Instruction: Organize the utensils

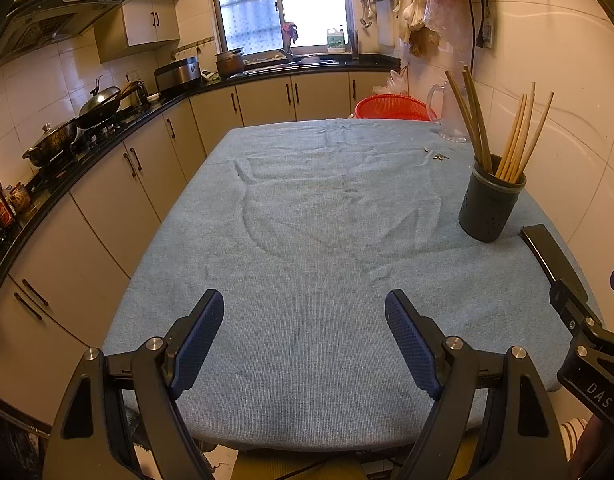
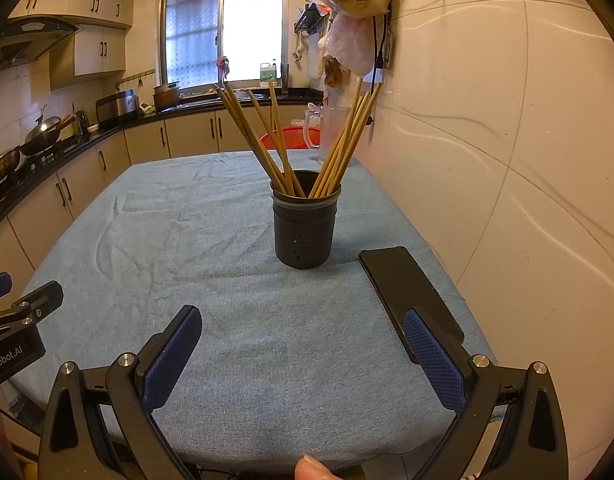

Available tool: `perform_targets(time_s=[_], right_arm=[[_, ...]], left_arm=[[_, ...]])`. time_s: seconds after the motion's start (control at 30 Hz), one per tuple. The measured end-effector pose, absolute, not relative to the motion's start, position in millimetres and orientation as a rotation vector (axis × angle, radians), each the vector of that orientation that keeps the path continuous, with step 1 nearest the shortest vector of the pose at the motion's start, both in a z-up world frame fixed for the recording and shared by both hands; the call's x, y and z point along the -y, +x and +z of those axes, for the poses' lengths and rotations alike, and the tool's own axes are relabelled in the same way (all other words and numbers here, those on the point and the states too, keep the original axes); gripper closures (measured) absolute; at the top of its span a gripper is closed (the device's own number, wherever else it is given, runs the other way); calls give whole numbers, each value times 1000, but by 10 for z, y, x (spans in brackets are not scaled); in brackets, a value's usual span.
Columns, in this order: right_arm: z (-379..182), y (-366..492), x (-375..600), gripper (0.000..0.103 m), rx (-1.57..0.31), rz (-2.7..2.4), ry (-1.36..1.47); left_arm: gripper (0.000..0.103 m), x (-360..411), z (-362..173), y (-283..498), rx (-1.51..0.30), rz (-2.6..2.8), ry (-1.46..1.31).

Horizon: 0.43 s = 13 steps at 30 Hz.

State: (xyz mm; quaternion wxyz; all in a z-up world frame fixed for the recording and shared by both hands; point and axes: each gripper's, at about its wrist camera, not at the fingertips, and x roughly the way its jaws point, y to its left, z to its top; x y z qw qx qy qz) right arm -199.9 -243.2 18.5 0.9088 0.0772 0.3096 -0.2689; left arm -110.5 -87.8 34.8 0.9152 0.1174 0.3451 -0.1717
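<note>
Blue-cloth-covered bench point(image 2: 227, 280) carries a dark perforated cylindrical holder point(image 2: 306, 228) with wooden chopsticks point(image 2: 267, 140). Left hand-held gripper point(image 1: 305, 344) and right hand-held gripper point(image 2: 303, 356) both released, empty.

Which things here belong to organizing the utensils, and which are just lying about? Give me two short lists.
Belongs to the job:
chopsticks, standing in the holder
holder, upright on the cloth
left gripper, open, empty
right gripper, open, empty

Just lying about:
phone, flat beside the holder
jug, at the table's far end
red basket, beyond the table
</note>
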Motion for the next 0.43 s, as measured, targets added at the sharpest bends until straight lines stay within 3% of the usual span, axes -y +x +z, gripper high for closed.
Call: perform_targets(time_s=[0.43], right_arm=[[-9,-1746,2492,0,-718,-481,198]], left_arm=[[21,513,192,-760,-791,-283,176]])
